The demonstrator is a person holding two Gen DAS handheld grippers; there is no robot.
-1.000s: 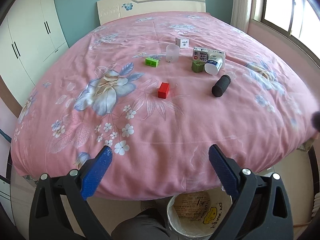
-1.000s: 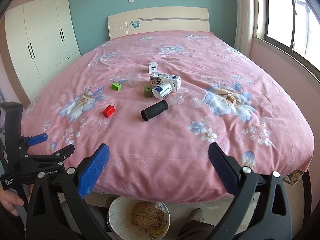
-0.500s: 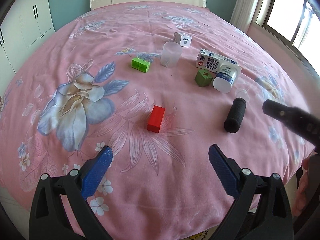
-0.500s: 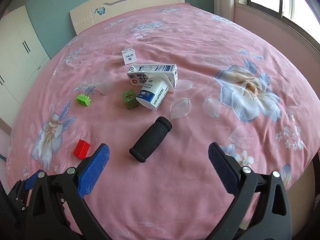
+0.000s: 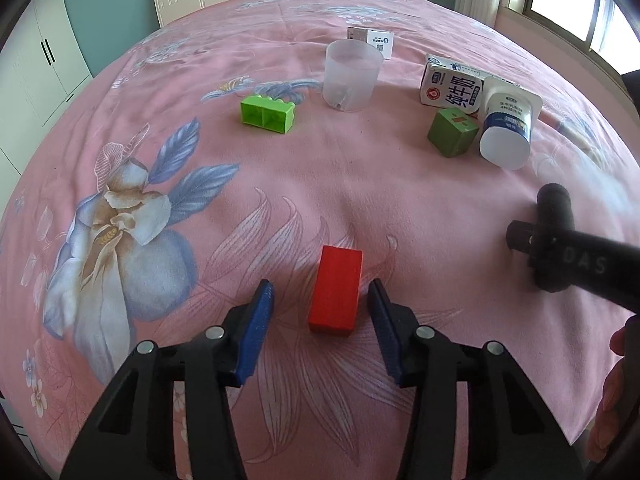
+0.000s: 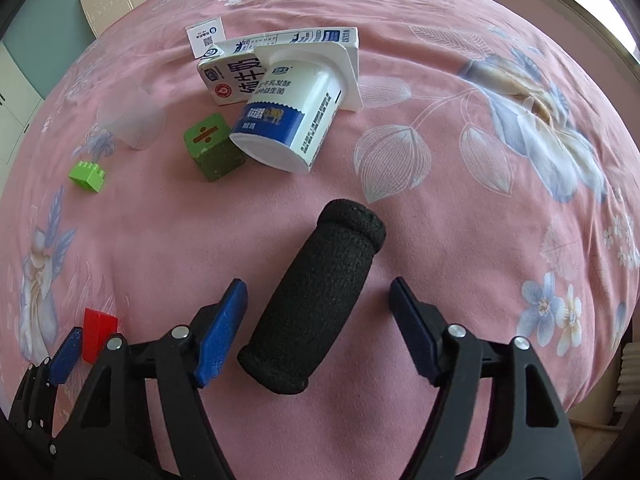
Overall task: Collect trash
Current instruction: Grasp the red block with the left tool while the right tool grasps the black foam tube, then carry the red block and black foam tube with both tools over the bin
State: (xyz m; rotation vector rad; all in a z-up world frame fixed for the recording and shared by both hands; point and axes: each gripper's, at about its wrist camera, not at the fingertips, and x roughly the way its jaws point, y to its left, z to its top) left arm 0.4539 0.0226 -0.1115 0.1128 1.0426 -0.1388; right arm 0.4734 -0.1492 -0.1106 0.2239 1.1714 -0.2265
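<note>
Two grippers point down at your pink floral bedspread (image 5: pixel 400 184). Your left gripper (image 5: pixel 320 304) straddles a red block (image 5: pixel 335 290); its jaws are closing, with a narrow gap still showing on each side of the block. Your right gripper (image 6: pixel 316 304) straddles a black foam roller (image 6: pixel 316 300); its jaws are closing too, the left pad nearly at the foam, the right pad well apart from it. Beyond the roller lie a yogurt cup (image 6: pixel 288 120) on its side, touching a milk carton (image 6: pixel 256 64) and just beside a green cube (image 6: pixel 212 146). A clear cup (image 5: pixel 350 74), a green brick (image 5: pixel 267 114) and a small card (image 5: pixel 372 40) sit farther back. Open bedspread lies left of the block and right of the roller, toward the bed's edge.
</note>
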